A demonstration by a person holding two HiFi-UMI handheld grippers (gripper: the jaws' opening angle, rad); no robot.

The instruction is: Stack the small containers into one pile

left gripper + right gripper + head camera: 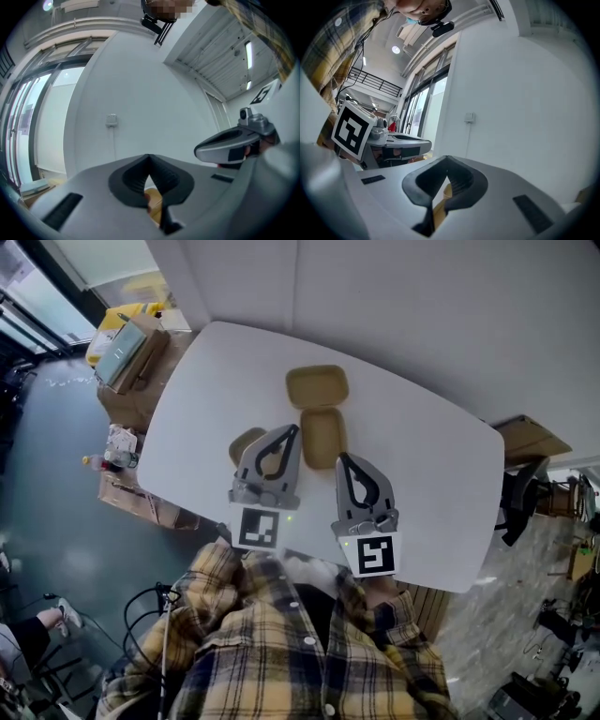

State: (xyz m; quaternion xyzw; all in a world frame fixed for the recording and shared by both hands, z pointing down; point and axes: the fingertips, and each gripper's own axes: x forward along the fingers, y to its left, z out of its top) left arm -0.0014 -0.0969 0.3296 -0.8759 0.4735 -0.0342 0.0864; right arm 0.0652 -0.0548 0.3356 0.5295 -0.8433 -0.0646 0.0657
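Observation:
Three tan small containers lie on the white table (pixel 422 484): a far one (pixel 317 386), a middle one (pixel 322 437), and a left one (pixel 249 443) partly hidden under my left gripper (pixel 293 428). The left gripper is shut and empty, its tips beside the middle container's left edge. My right gripper (pixel 340 457) is also shut and empty, its tips just short of the middle container's near right corner. In the left gripper view the shut left gripper (pixel 149 156) points at the wall, a tan container (pixel 154 202) showing below. The right gripper (pixel 447 158) shows the same, over a tan container (pixel 439 206).
Cardboard boxes (pixel 131 354) and clutter stand on the floor left of the table. A dark chair (pixel 518 495) and a wooden piece (pixel 532 439) are at the right. A white wall with a socket (pixel 111 120) rises behind the table.

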